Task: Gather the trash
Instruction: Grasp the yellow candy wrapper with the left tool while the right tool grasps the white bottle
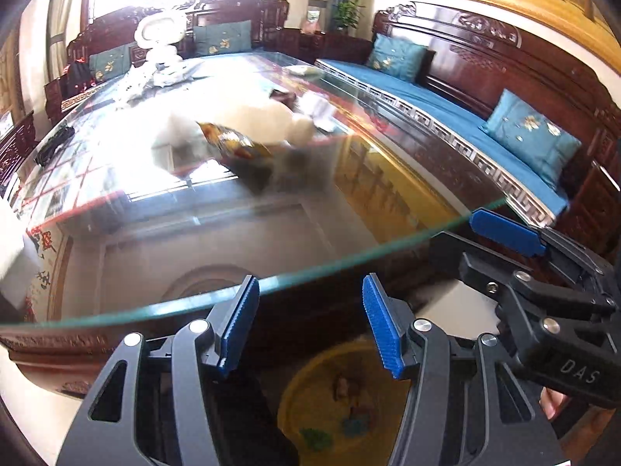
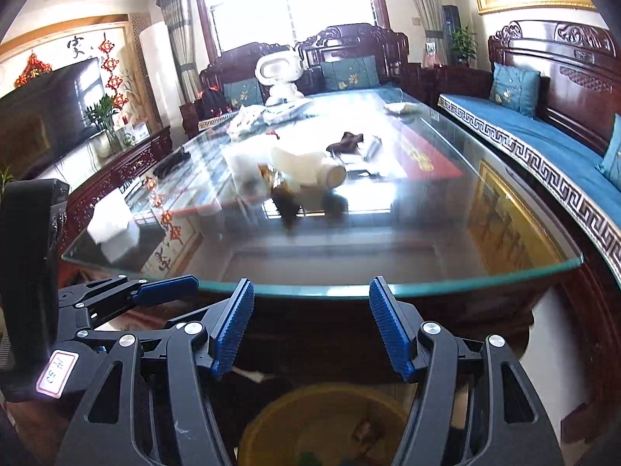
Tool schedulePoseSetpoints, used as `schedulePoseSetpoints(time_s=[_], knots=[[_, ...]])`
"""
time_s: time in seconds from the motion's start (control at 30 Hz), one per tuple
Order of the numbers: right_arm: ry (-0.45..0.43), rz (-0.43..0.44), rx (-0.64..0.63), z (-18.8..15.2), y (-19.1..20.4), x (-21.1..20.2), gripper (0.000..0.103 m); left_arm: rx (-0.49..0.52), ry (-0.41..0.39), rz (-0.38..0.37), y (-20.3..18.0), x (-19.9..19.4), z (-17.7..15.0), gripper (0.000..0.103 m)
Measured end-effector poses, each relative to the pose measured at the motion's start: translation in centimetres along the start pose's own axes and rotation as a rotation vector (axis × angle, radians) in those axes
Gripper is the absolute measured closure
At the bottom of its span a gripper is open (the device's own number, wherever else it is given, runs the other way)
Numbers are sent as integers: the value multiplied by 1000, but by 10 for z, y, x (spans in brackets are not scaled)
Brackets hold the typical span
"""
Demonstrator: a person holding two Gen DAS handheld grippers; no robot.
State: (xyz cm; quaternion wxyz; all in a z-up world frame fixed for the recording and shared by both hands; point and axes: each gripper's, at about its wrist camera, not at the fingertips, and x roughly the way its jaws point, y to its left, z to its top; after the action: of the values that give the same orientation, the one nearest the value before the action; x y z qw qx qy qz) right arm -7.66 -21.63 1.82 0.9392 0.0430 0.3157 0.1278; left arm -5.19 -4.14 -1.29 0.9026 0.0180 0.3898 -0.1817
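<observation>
Trash lies in the middle of the glass-topped table [image 2: 388, 256]: a white plastic bottle [image 2: 310, 173] on its side, a brown snack wrapper [image 1: 236, 143] beside it, and a dark wrapper [image 2: 347, 141] further back. A yellow bin [image 2: 326, 423] with some trash in it stands on the floor below the table's near edge; it also shows in the left wrist view [image 1: 341, 400]. My left gripper [image 1: 310, 326] is open and empty above the bin. My right gripper [image 2: 310, 330] is open and empty too, just right of the left one.
A white toy robot [image 2: 279, 75] and crumpled papers [image 2: 252, 116] sit at the table's far end. A black item [image 2: 170, 161] lies at the left edge, a white tissue box [image 2: 112, 225] at the near left. Blue-cushioned wooden benches [image 2: 543, 143] flank the right and far sides.
</observation>
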Motion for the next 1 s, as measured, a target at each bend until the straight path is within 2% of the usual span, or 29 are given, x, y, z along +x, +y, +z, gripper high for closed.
schedulePoseSetpoints(time_s=[0.3,0.57,0.7,1.0], knots=[[-14,30,7,55,-3,53,42,-80,-10,78,38,41,61,47],[-9,33,12,84,-18,89,42,-160,-4,99,72,96,115,47],[3,33,13,90,-25,104,42,-179,11,100,79,117,127,47],[26,57,8,94,-31,130,42,-208,40,122,92,142,132,46]])
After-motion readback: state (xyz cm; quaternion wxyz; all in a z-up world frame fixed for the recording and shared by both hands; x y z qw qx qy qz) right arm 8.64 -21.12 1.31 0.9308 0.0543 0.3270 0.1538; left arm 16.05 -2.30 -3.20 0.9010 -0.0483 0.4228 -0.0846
